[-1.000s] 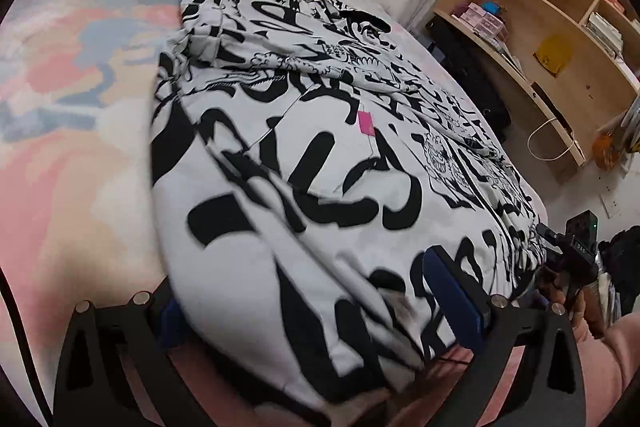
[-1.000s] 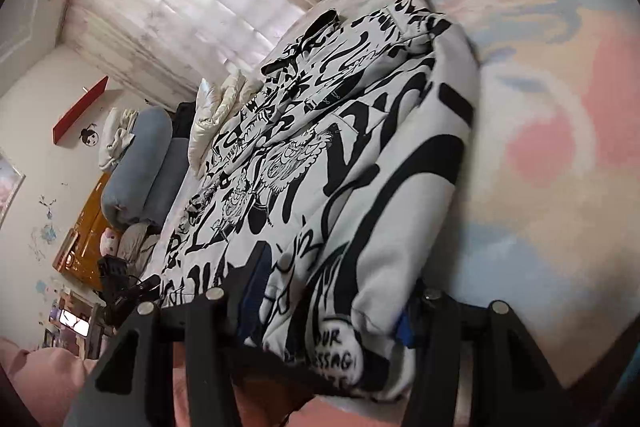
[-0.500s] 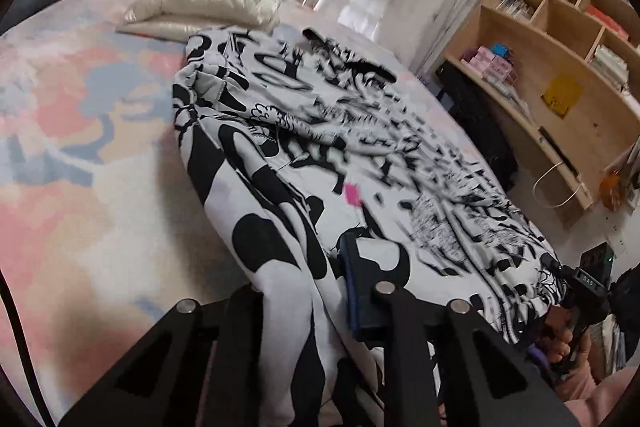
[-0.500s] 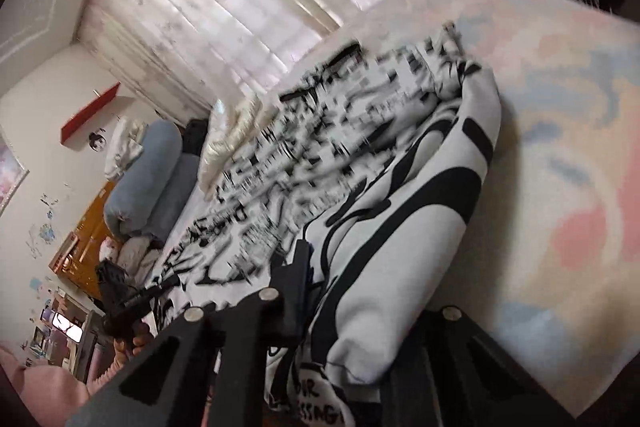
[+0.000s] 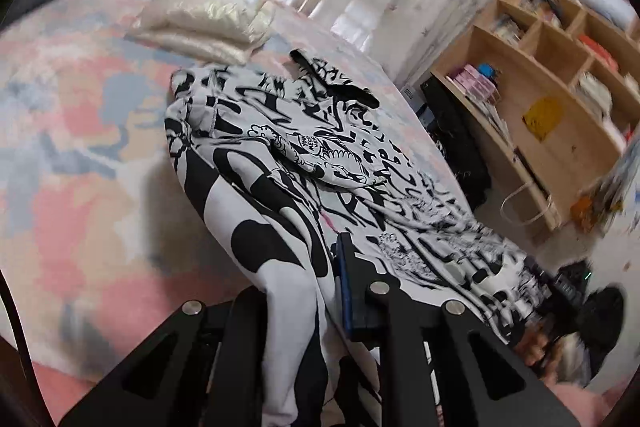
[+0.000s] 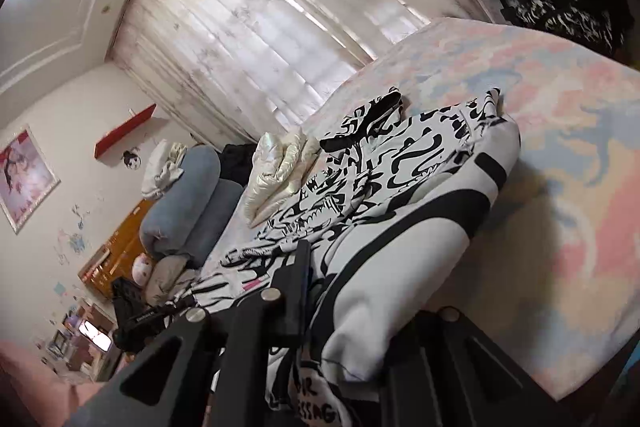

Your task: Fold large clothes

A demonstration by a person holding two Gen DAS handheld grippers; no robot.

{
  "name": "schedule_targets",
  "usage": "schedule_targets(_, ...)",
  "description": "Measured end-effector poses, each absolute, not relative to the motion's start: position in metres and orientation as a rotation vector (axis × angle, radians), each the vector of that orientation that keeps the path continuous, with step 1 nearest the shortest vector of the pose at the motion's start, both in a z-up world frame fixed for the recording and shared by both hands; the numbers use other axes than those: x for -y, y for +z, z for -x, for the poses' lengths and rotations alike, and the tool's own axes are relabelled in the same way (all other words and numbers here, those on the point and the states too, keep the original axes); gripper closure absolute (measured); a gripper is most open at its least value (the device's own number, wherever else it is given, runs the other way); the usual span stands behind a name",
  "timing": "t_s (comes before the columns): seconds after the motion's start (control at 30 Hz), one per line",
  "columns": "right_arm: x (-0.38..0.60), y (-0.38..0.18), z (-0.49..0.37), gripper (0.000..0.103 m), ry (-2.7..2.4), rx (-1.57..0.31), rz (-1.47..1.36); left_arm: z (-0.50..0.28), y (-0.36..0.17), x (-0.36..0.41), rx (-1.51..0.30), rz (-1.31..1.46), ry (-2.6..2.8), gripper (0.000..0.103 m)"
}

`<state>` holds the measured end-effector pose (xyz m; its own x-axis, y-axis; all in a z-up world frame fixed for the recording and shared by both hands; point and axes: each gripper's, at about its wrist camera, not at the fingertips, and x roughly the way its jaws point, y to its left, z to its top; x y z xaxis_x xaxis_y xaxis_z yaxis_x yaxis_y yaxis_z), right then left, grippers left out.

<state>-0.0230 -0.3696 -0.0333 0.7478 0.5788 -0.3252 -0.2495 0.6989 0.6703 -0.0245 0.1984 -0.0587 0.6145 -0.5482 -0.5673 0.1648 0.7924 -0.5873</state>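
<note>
Both tongs clenched on the near hem, lifting it for a fold

The left gripper (image 5: pixel 316 291) is clamped on a bunched fold of the black-and-white printed garment (image 5: pixel 304 155), and the right gripper (image 6: pixel 340 291) grips the same near edge at its other corner (image 6: pixel 400 267). The garment lies spread across the pastel bedspread (image 5: pixel 80 167), running from the near edge to a cream pillow (image 5: pixel 208 15) at the far end. This looks like the first fold; next, both corners likely need carrying far, level and together, then laying down flat.
</note>
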Motion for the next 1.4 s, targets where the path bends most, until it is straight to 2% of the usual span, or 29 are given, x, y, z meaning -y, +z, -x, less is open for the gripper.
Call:
schedule_targets(0.23, 0.388, -0.042, -0.02, 0.091, 0.484, -0.57, -0.834, -0.027, -0.059, -0.207, -0.829, 0.687, -0.443, 0.091)
schedule_targets(0.37, 0.396, -0.036, -0.057, 0.086, 0.462, -0.565, -0.916, -0.076, -0.05, -0.205, -0.811, 0.751, -0.453, 0.088)
schedule_targets(0.47, 0.396, -0.027, -0.096, 0.085, 0.418, -0.588, -0.939, -0.119, -0.045, -0.198, -0.819, 0.766, -0.431, 0.084)
schedule_targets(0.5, 0.395, -0.023, -0.115, 0.084, 0.391, -0.6, -0.931, -0.14, -0.044, -0.197, -0.83, 0.779, -0.417, 0.079)
schedule_targets(0.53, 0.394, -0.02, -0.129, 0.08, 0.37, -0.611, -0.931, -0.158, -0.043, -0.199, -0.834, 0.799, -0.407, 0.076)
schedule_targets(0.6, 0.398, -0.014, -0.168, 0.062, 0.32, -0.638, -0.969, -0.19, -0.039, -0.206, -0.824, 0.867, -0.385, 0.062)
schedule_targets(0.67, 0.403, -0.01, -0.198, 0.034, 0.299, -0.637, -1.018, -0.221, -0.036, -0.218, -0.794, 0.957, -0.361, 0.051)
schedule_targets(0.7, 0.403, -0.007, -0.214, 0.028, 0.296, -0.624, -1.026, -0.233, -0.034, -0.224, -0.774, 0.988, -0.349, 0.049)
schedule_targets(0.77, 0.402, 0.0, -0.241, 0.009, 0.301, -0.611, -1.038, -0.249, -0.024, -0.232, -0.707, 0.982, -0.278, 0.046)
schedule_targets(0.87, 0.399, 0.011, -0.259, 0.007, 0.279, -0.561, -0.987, -0.266, -0.011, -0.238, -0.672, 0.925, -0.202, 0.04)
schedule_targets(1.03, 0.391, 0.019, -0.28, 0.007, 0.236, -0.573, -0.843, -0.29, -0.005, -0.229, -0.721, 0.714, -0.143, 0.04)
schedule_targets(1.2, 0.39, 0.01, -0.298, 0.007, 0.189, -0.657, -0.672, -0.316, -0.019, -0.21, -0.818, 0.477, -0.18, 0.039)
schedule_targets(1.4, 0.386, -0.028, -0.321, 0.007, 0.205, -0.835, -0.446, -0.329, -0.055, -0.176, -0.939, 0.213, -0.298, 0.039)
